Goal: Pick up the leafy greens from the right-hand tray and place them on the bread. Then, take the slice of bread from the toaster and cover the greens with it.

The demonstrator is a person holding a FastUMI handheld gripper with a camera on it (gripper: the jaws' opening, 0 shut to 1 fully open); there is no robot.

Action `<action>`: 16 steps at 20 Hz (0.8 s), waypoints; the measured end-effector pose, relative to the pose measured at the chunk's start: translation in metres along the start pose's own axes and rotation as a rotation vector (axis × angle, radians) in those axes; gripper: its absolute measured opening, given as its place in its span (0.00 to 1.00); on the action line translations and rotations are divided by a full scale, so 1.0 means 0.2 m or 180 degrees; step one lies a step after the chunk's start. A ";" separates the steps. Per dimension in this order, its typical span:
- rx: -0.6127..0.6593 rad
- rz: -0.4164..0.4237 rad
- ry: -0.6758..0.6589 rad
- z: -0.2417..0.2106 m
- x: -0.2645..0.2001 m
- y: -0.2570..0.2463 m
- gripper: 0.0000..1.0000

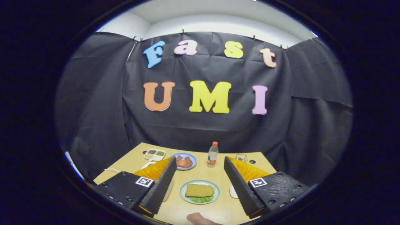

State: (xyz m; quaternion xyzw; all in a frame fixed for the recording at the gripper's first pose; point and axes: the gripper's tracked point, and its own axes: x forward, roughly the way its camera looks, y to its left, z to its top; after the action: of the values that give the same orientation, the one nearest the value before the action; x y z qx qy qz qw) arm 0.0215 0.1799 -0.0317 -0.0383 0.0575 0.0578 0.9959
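Nearest to me, a fingertip (200, 218) of the person pokes in at the table's near edge, just below the gap between the fingers. My gripper (200, 184) hangs wide open with nothing held; its two ribbed black fingers stand well apart on either side of the plate.

Between the fingers and a little ahead of them sits the pale green plate (213, 197) on the wooden table (175, 209). On it a slice of bread (199, 190) lies flat, its long axis running across from finger to finger, and the leafy greens (200, 199) peek out from under its near edge. So I judge the stack as built: greens down, bread over them, and the task looks done or as good as done. That plate lies straight ahead and below me, centred in the open span, so any further move would be a plain descent with no sideways shift, while a withdrawal is simply up and back.

Beyond the left finger a blue plate (191, 157) carries some reddish pieces, and past it a small white tray (154, 153) holds dark and green bits. A bottle (212, 154) with an orange cap stands upright farther off, beyond the green plate. I can't pick out the toaster with any confidence; something white shows beside the right finger, too hidden to name
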 end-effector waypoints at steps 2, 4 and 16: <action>0.0014 -0.0038 -0.0237 0.12 -0.05 -0.08 0.96; 0.0027 -0.0045 -0.0380 0.18 -0.08 -0.17 0.95; 0.0109 0.0088 -0.0436 0.15 -0.19 -0.81 0.95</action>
State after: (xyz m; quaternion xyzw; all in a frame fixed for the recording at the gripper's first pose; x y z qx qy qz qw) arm 0.0059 0.0184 0.0130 -0.0164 -0.0093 0.0731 0.9971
